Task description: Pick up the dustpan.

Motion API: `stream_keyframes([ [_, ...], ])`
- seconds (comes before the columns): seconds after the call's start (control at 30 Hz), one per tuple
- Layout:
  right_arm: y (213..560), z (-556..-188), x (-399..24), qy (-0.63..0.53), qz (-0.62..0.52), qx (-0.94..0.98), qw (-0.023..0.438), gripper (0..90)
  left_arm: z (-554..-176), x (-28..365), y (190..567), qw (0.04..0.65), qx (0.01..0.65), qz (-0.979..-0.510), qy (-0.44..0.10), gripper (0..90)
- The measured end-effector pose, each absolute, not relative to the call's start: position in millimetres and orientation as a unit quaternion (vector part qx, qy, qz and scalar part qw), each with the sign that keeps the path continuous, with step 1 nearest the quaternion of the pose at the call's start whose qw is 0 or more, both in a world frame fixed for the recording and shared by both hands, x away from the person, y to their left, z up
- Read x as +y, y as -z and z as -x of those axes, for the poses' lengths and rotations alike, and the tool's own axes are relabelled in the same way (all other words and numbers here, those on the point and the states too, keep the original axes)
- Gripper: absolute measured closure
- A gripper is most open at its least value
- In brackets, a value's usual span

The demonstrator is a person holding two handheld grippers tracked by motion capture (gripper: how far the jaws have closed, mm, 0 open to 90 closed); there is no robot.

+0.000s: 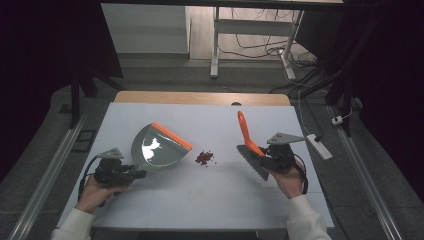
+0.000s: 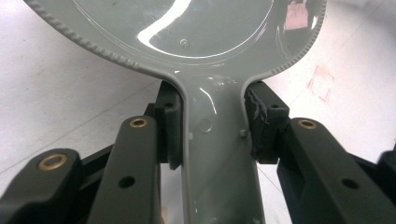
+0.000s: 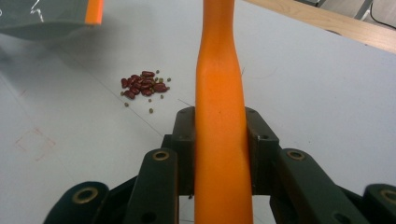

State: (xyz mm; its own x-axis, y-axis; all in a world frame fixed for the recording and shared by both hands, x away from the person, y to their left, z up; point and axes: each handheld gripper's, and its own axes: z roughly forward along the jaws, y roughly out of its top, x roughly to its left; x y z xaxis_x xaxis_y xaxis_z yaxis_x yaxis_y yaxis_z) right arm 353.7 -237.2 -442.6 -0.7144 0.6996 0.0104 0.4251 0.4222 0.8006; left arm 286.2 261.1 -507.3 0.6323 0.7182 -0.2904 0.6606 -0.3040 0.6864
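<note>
A grey dustpan (image 1: 157,146) with an orange lip rests on the white table, its handle (image 2: 217,154) clamped between the pads of my left gripper (image 1: 131,174), which is shut on it. My right gripper (image 1: 262,156) is shut on the orange handle (image 3: 219,140) of a hand brush (image 1: 248,142); the grey bristle head lies just in front of the gripper and the handle end points away up the table. A small heap of red beans (image 1: 204,157) with a few tiny green ones (image 3: 142,86) lies between pan and brush.
The white table top (image 1: 210,200) has a wooden strip (image 1: 200,98) along its far edge. A white power strip (image 1: 318,146) lies off the right side. Desk legs and cables (image 1: 250,45) stand on the floor beyond.
</note>
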Motion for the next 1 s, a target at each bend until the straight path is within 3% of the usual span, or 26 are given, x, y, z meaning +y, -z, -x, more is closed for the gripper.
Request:
stream_keyframes([
  [0.4, 445.9, -362.4, -227.0, -0.416, -0.341, 0.828, 0.159, 70.0, -275.6, 247.5, 506.8, 0.383, 0.382, -0.841, -0.02, 61.4],
  [1.0, 447.8, -380.2, -190.2, -0.407, -0.319, 0.842, 0.156, 70.1, -299.1, 247.3, 494.2, 0.376, 0.347, -0.859, 0.001, 61.4],
])
